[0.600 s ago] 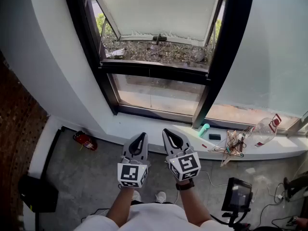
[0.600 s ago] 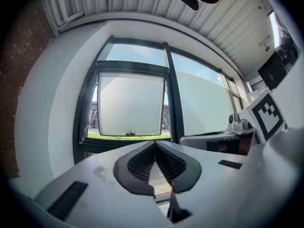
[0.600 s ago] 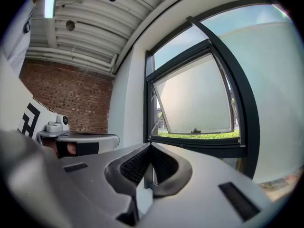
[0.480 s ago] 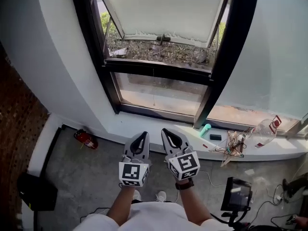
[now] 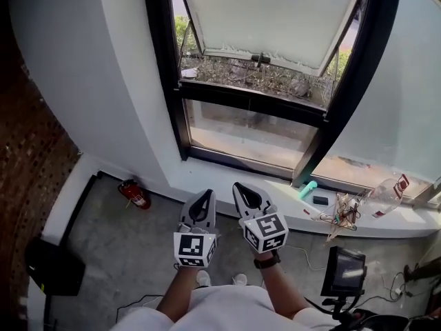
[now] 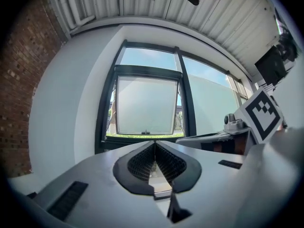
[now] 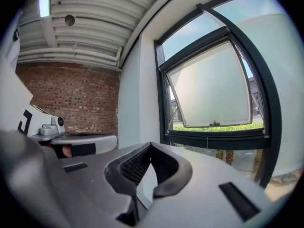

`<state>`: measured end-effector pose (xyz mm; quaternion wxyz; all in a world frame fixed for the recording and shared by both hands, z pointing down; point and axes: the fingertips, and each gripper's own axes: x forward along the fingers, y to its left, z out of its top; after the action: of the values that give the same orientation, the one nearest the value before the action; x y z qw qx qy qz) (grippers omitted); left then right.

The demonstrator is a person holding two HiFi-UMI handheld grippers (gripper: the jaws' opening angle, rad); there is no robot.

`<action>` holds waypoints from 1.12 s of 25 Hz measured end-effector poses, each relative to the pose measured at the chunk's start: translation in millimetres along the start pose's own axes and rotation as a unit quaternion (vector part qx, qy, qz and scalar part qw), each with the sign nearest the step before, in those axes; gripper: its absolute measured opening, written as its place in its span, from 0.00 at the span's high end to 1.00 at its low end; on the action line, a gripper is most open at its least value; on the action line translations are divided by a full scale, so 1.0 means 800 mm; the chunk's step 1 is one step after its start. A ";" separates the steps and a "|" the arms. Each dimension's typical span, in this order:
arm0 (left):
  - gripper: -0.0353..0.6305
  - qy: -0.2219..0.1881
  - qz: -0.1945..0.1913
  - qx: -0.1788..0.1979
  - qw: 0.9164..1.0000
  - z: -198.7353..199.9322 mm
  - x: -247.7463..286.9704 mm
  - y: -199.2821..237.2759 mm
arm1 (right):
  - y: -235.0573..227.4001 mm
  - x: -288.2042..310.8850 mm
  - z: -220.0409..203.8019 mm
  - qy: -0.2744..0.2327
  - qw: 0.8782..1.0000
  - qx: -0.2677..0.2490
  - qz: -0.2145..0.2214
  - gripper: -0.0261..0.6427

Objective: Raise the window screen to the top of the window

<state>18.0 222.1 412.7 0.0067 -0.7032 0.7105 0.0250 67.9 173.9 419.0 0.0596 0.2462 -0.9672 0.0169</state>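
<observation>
At the far left edge of the head view runs a brick wall (image 5: 24, 157), and a black box (image 5: 54, 267) sits on the grey floor in the lower left corner. A little right of it, a red fire extinguisher (image 5: 136, 194) lies on the floor at the foot of the white wall (image 5: 103, 81).

The black window frame (image 5: 160, 74) rises through the upper middle. Inside it the window screen (image 5: 275, 12), a pale frosted panel, fills the top centre of the frame. Its lower edge hangs above the dark crossbar, with a strip of greenery showing between them. It appears straight ahead in the left gripper view (image 6: 146, 106) and off to the right in the right gripper view (image 7: 211, 87).

In the lower middle the person holds both tools side by side, well short of the window. The left gripper (image 5: 204, 194) has its jaws pressed together with nothing between them, as its own view (image 6: 154, 143) makes plain. Just beside it, the right gripper (image 5: 238, 187) is likewise closed tight and empty (image 7: 150, 145).

Further right, the white sill (image 5: 227, 181) carries a teal object (image 5: 308, 189), a tangle of wires (image 5: 341, 214) and a clear plastic bottle (image 5: 386, 188). A small monitor (image 5: 346, 271) stands in the lower right.
</observation>
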 end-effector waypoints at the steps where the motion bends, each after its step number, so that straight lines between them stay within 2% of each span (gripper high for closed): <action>1: 0.94 0.001 0.002 0.001 1.000 -0.001 -0.008 0.013 | 0.013 0.009 0.002 -0.002 1.000 0.001 0.004 0.96; 5: 0.94 0.012 0.009 -0.008 1.000 -0.010 -0.040 0.068 | 0.073 0.054 0.002 -0.006 1.000 0.009 0.026 0.96; 9: 0.94 0.019 0.013 -0.039 0.999 -0.027 -0.061 0.116 | 0.127 0.084 -0.008 0.005 0.999 0.011 0.047 0.96; 12: 0.94 0.032 -0.001 -0.079 0.996 -0.048 -0.052 0.135 | 0.130 0.086 -0.024 0.020 0.999 0.018 0.036 0.96; 14: 0.94 0.032 -0.032 -0.108 0.993 -0.052 -0.035 0.124 | 0.105 0.082 -0.037 0.037 0.999 0.024 0.012 0.96; 15: 0.94 0.028 -0.048 -0.112 0.992 -0.051 -0.025 0.115 | 0.088 0.082 -0.041 0.041 0.999 0.028 0.000 0.96; 20: 0.94 0.026 -0.078 -0.101 0.991 -0.057 0.049 0.094 | 0.007 0.104 -0.031 0.011 0.998 0.038 -0.037 0.96; 25: 0.94 0.026 -0.082 -0.059 0.995 -0.057 0.154 0.102 | -0.079 0.164 -0.016 -0.017 0.998 0.055 -0.035 0.96; 28: 0.94 0.018 -0.082 -0.032 0.996 -0.040 0.216 0.102 | -0.132 0.190 0.009 -0.039 0.998 0.045 -0.035 0.96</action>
<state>-64.5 48.6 439.4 -0.0265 -0.7593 0.6492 0.0342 -15.2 8.7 431.0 0.0118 0.2832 -0.9578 0.0485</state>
